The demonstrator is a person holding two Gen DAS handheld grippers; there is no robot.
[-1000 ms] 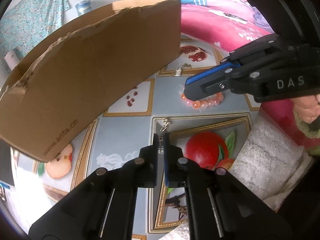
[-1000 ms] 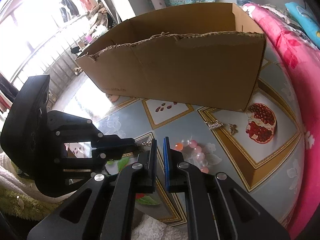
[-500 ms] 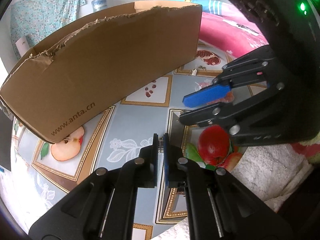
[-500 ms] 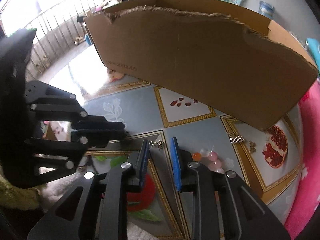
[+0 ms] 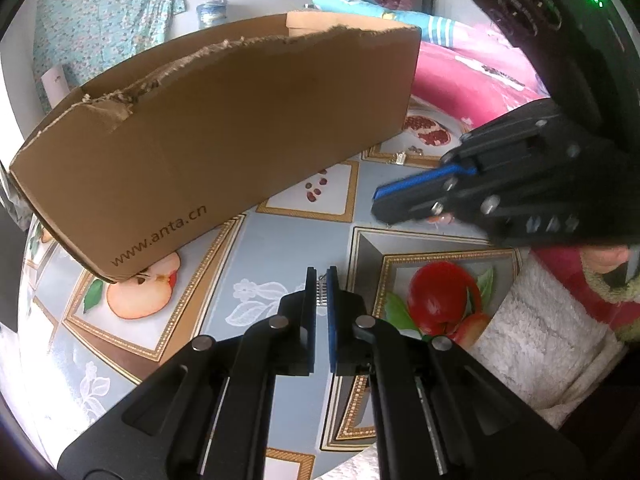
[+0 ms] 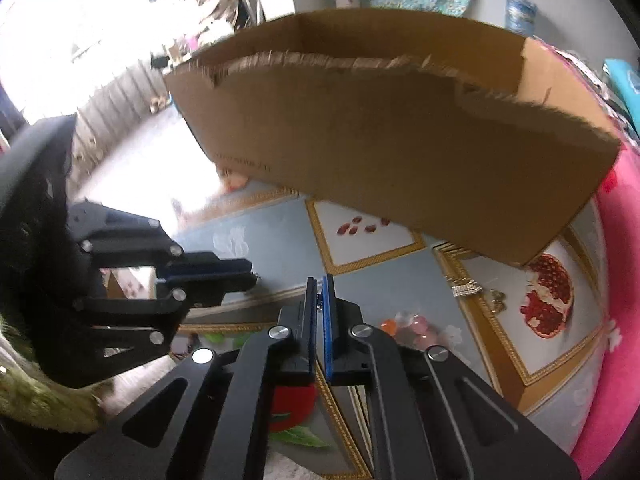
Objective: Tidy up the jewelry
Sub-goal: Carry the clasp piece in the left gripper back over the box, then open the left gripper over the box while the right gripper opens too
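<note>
Two black hand-held grippers with blue finger pads hang over a table covered in a fruit-printed cloth (image 5: 280, 236); behind them, tilted in the fisheye views, sits a large open cardboard box (image 5: 224, 136) with a torn top edge and a web address printed along its lower side; the left gripper (image 5: 321, 280) is clamped on a small silver piece of jewelry (image 5: 321, 294), a ridged clip-like item pinched between its pads with a little metal showing above the tips; the right gripper (image 6: 318, 284) has its jaws pressed together after just closing, and something tiny shows at the pad tips, too small to say what it is or whether it is truly held; in the left view the right gripper reaches in from the right side, above a printed red apple (image 5: 440, 300), with a hand (image 5: 608, 258) in a fuzzy cuff behind it; on the cloth near the right gripper lies a bead bracelet (image 6: 408, 326) of pink, orange and pale beads, partly hidden behind the finger; farther off, beside a printed pomegranate (image 6: 548, 300) and near the box's corner, rest a silver hair clip (image 6: 464, 289) and, just beside it, a small gold-toned trinket (image 6: 496, 296); a pink blanket (image 6: 616, 320) borders the table on the right; a white fluffy towel (image 5: 536, 336) lies at the near edge.
</note>
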